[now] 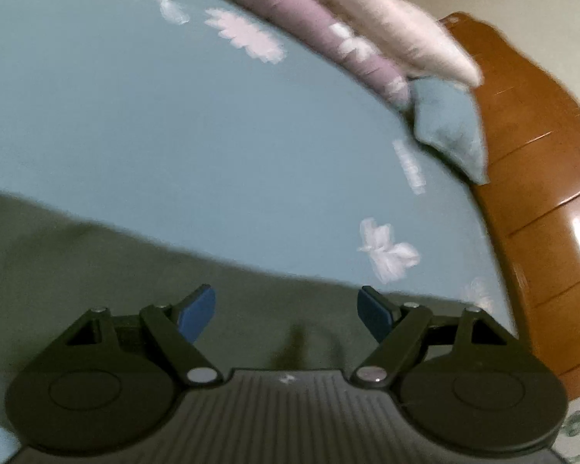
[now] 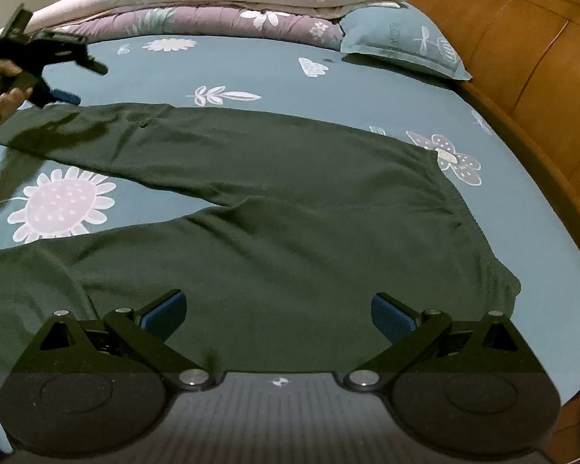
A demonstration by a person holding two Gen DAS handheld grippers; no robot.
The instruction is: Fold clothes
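Observation:
Dark green trousers point(image 2: 290, 193) lie flat on the blue flowered bed sheet point(image 2: 270, 73), waist to the right and both legs running left. My right gripper point(image 2: 278, 309) hovers open over the near leg and seat, with nothing between its blue pads. At the upper left of the right wrist view a hand point(image 2: 4, 89) holds my left gripper point(image 2: 81, 81) above the end of the far leg. The left wrist view is blurred: the left gripper point(image 1: 286, 305) stands open and empty over the edge of the green cloth point(image 1: 96, 270).
Folded pink and purple quilts point(image 2: 212, 0) are stacked along the far side of the bed, beside a blue pillow point(image 2: 402, 42). A glossy wooden headboard point(image 2: 522, 58) borders the bed on the right. The quilts point(image 1: 301, 27), pillow point(image 1: 448, 127) and headboard point(image 1: 541, 193) also show in the left wrist view.

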